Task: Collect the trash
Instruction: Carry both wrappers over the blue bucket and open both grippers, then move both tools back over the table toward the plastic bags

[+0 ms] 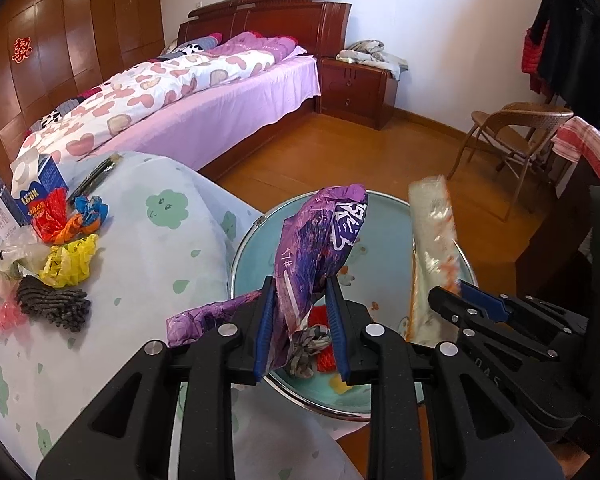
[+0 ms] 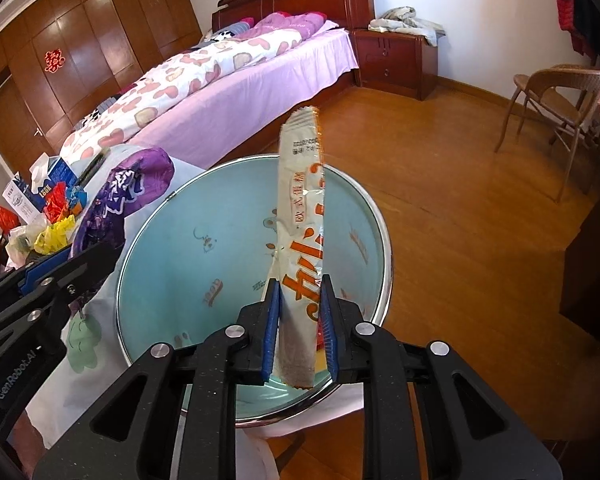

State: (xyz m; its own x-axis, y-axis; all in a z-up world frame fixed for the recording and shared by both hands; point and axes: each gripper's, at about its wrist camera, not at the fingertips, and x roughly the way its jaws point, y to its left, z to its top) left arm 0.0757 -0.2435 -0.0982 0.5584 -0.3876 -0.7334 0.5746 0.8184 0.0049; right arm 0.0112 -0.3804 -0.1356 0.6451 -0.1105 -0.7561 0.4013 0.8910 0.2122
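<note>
My left gripper (image 1: 300,284) is shut on a crumpled purple snack wrapper (image 1: 320,236) that stands up over a light-blue bin (image 1: 256,252) with a chrome rim. My right gripper (image 2: 300,280) is shut on a long white and orange wrapper (image 2: 302,216), also upright above the bin (image 2: 220,240). The two grippers hang side by side over the bin's mouth. Grey, red and yellow scraps (image 1: 324,356) lie in the bin's bottom. More trash sits on the table to the left: a red wrapper (image 1: 50,208), a blue wrapper (image 1: 94,208) and a yellow bag (image 1: 70,260).
The table (image 1: 148,248) has a pale cloth with green flowers and also carries a blue-white carton (image 1: 40,184), a dark knitted lump (image 1: 54,306) and pink plastic (image 1: 2,314). Behind stand a bed (image 1: 204,92), a nightstand (image 1: 356,88) and a folding chair (image 1: 516,132) on a wooden floor.
</note>
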